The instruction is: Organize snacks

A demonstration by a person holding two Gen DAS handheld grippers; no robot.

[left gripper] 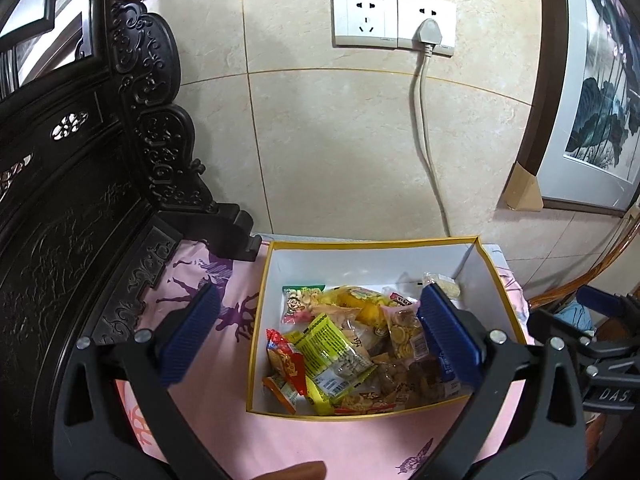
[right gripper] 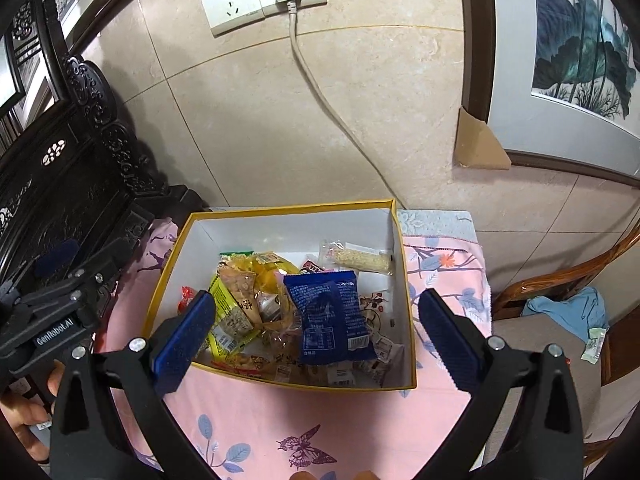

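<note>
A white box with a yellow rim [left gripper: 260, 300] [right gripper: 404, 280] stands on the pink cloth and holds several snack packets. Among them are a green-yellow seed packet [left gripper: 336, 356], a red packet [left gripper: 286, 360], a blue packet [right gripper: 332, 316] on top and a rice bar [right gripper: 360, 258] at the back. My left gripper [left gripper: 316, 340] is open and empty above the box's left front. My right gripper [right gripper: 316, 336] is open and empty above the box's front edge. The right gripper's body shows at the right of the left wrist view [left gripper: 592, 360].
A dark carved wooden screen [left gripper: 80, 200] stands at the left. The tiled wall behind has sockets and a cable [left gripper: 424, 120] running down behind the box. A framed painting [right gripper: 560, 60] leans at the right. A wooden chair with blue cloth [right gripper: 568, 312] is to the right.
</note>
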